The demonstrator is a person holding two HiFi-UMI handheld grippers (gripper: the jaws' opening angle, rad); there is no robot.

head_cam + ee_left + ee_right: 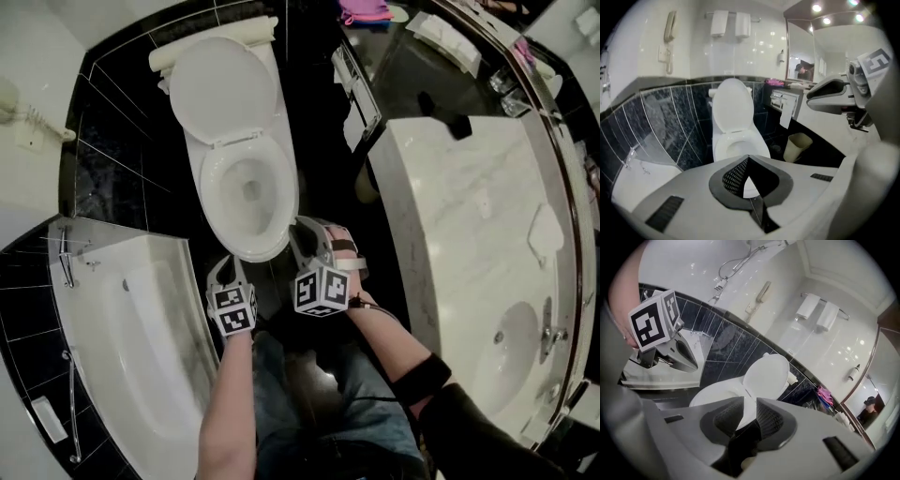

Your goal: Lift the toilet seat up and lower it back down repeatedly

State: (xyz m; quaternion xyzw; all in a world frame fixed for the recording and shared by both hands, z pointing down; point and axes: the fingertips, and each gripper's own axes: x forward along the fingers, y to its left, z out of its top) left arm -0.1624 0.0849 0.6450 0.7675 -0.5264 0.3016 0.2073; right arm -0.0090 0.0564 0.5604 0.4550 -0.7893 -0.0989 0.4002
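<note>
My left gripper (pixel 747 159) has its jaw tips together and nothing between them. It hangs just short of the front of the toilet bowl (pixel 246 249), touching nothing. I judge it is there only to keep level with the other hand. Further left, the bathtub (pixel 141 337) runs close along that side, so my left elbow has little room. A wall phone (pixel 669 28) hangs above it, well clear.

The toilet seat (pixel 223 89) stands upright against the tank, lying flat against the lid as far as I can tell. I can't separate the two. I take this as the raised half of the cycle, so the next job would be to reach the top edge and bring it down.

My right gripper (pixel 749 411) is partly open with a clear gap between the pads. Only the distant bowl shows through the gap, so it grips nothing. It sits near the front right of the rim, pointing at the seat.

To the right, a bin (pixel 797 146) stands on the floor beside the bowl. The marble counter (pixel 469 206) with its sink (pixel 511 361) crowds that side.
</note>
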